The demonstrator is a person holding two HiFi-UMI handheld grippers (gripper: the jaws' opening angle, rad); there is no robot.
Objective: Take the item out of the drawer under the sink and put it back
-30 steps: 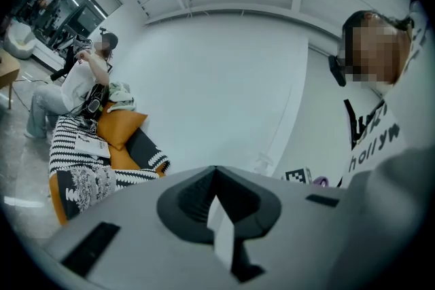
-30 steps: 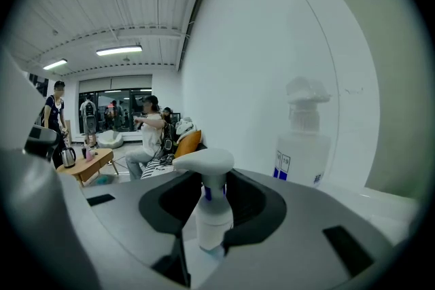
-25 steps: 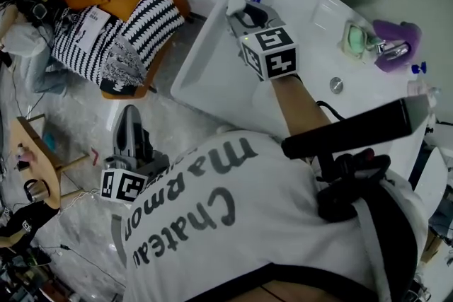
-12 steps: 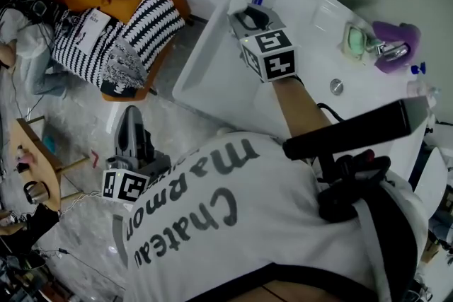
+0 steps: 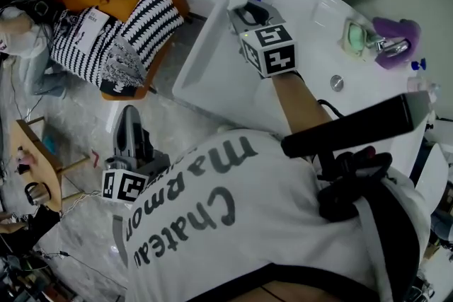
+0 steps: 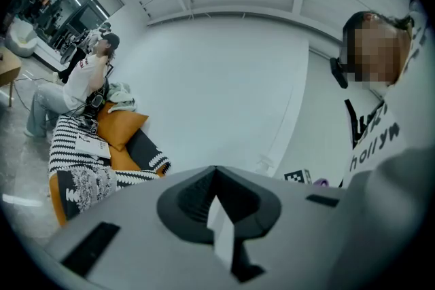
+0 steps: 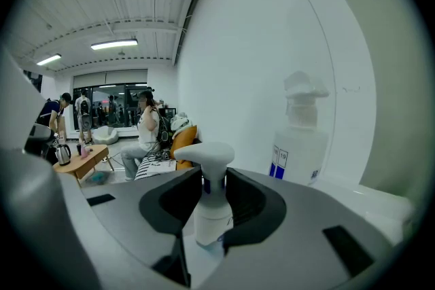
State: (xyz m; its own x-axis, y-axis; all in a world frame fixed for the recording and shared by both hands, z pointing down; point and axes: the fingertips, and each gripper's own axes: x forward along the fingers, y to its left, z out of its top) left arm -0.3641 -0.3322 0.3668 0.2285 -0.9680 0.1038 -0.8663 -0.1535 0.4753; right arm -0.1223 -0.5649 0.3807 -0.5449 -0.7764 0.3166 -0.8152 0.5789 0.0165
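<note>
Spray bottle (image 7: pixel 213 210): small, white, w/ a white trigger head. It sits between the jaws of the right gripper (image 7: pixel 212 180), which are closed on its neck just below the head, about half spread, pads pressing both sides. It stands upright in the grip. In the head view the bottle (image 5: pixel 236 2) and right gripper (image 5: pixel 244 13) are up at the far left corner of the white sink counter (image 5: pixel 212 67). Can't tell if its base touches the top or hangs just above it.

Just beyond it, near the wall, stands a second, bigger bottle w/ blue label (image 7: pixel 299 146), apart from the held one. Further right on the counter are a green soap dish (image 5: pixel 356 39) and a purple thing (image 5: pixel 393 39) by the tap.

Left gripper (image 6: pixel 216 173) has its jaws together w/ nothing between them. In the head view it hangs low at the person's left side (image 5: pixel 131 113), over the floor, well apart from the sink.

Step, as I judge it: the item looks out of the drawer and up at counter level, so the taking-out half seems done and the put-back is due. The drawer isn't in any view. The next move prob. calls for lowering the bottle below the counter edge, keeping it upright and the grip firm on the neck. The free left gripper may be needed on the drawer front if it's closed.
</note>
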